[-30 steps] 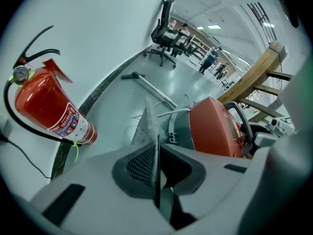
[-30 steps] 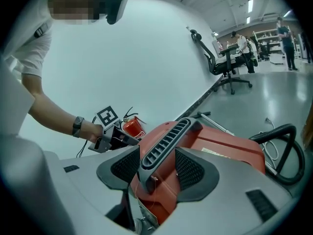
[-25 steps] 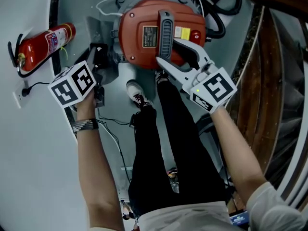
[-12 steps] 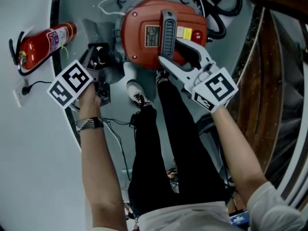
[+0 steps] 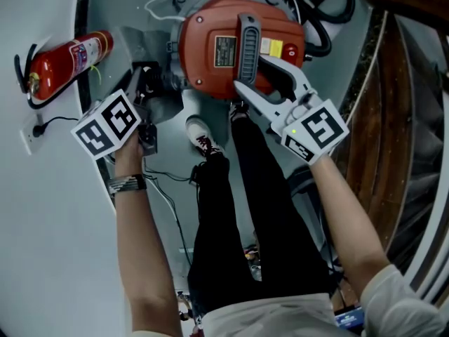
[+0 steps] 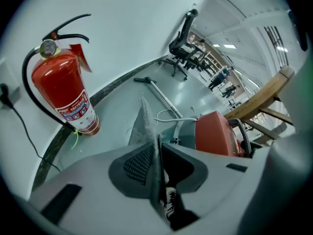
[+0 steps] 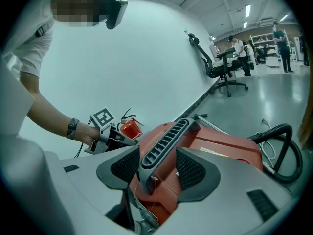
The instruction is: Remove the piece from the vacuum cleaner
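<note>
Piece [image 6: 144,119] (one) between left gripper's [image 6: 157,154] just-opening jaws; right gripper's [image 7: 158,169] apart astride handle [image 7: 166,136].

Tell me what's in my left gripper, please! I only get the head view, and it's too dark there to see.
Observer: The left gripper view shows a thin flat grey sheet edge-on between the left gripper's jaws, which have just been opening.
Operator: And my other one?
Observer: In the right gripper view the right gripper is open, jaws either side of the ribbed grey handle of the round red vacuum cleaner, small gaps showing.
Operator: What's farther away?
Observer: The left gripper view shows a long metal tube lying on the floor, with a black office chair beyond it.
</note>
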